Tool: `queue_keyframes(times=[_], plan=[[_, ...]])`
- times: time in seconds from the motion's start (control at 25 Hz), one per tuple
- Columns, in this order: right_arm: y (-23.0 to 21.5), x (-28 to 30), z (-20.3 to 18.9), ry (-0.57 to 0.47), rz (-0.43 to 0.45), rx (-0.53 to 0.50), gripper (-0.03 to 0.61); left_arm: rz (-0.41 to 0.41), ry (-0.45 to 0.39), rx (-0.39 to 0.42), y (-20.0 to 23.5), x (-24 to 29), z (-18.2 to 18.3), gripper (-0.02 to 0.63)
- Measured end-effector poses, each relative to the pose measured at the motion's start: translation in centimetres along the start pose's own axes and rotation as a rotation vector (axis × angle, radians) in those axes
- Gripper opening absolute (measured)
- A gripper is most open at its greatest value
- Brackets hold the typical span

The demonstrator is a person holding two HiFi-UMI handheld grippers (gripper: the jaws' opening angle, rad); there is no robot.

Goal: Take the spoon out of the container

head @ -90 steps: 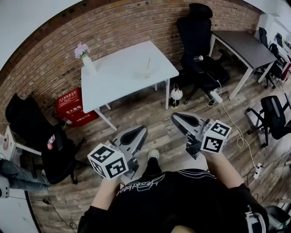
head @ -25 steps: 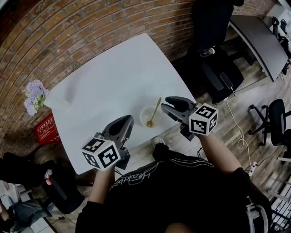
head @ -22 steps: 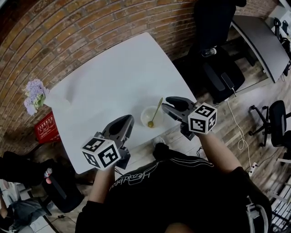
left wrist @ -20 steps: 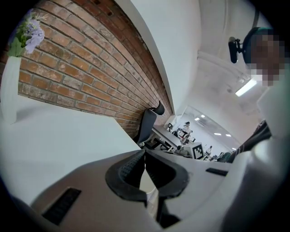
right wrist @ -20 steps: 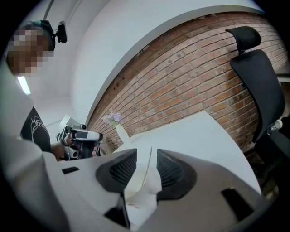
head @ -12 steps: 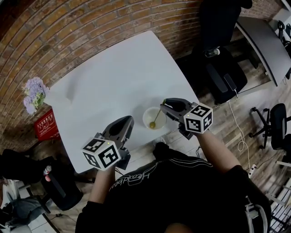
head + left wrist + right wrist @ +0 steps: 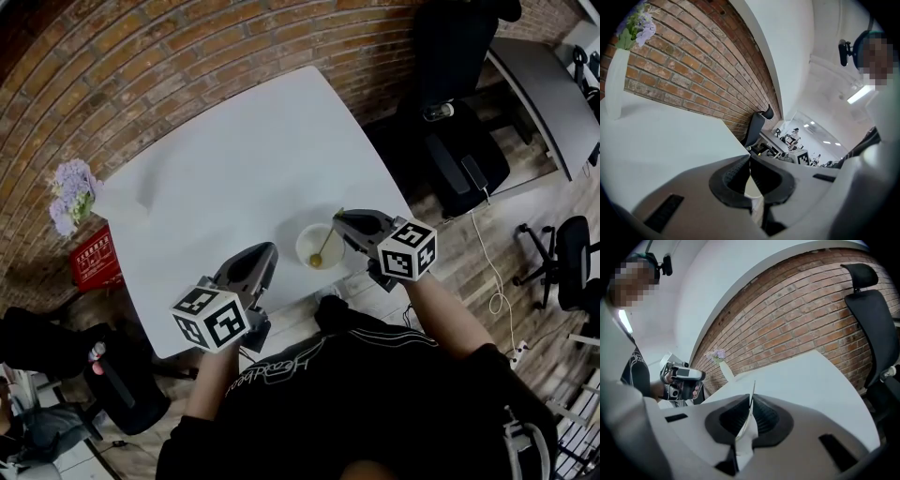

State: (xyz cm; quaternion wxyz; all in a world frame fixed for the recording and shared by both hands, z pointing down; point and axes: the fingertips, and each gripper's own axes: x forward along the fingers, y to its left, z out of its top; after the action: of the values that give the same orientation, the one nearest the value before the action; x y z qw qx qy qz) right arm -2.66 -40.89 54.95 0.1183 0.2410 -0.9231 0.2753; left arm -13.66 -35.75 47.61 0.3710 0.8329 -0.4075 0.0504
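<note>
Head view shows flowers (image 7: pixel 72 192) well apart from container (image 7: pixel 302 246)

one table (image 7: pixel 234 159), one container (image 7: pixel 301 249), one spoon (image 7: pixel 324 245), one flower vase (image 7: pixel 614 84), one red box (image 7: pixel 94 263)

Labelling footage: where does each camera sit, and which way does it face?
Head view: on the head, looking down at the table; left claw, right claw, forearms, torso show.
Left gripper view: rides the left claw, shut, facing across the table toward the vase.
Right gripper view: rides the right claw, closing on the spoon, facing the brick wall; the left hand shows.
Shared: table, vase, brick wall.
</note>
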Motion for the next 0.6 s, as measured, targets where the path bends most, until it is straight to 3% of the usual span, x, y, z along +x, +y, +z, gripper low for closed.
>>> queue_keyframes(times=[0.36, 0.6], plan=[[1.2, -0.2, 0.2, -0.028, 0.002, 0.023, 0.003, -0.009, -0.006, 0.002, -0.5, -1.0, -0.5, 0.005], [1.6, -1.3, 0.6, -0.070, -0.048, 0.051, 0.000, 0.003, -0.029, 0.007, -1.4, -2.9, -0.8, 0.005]])
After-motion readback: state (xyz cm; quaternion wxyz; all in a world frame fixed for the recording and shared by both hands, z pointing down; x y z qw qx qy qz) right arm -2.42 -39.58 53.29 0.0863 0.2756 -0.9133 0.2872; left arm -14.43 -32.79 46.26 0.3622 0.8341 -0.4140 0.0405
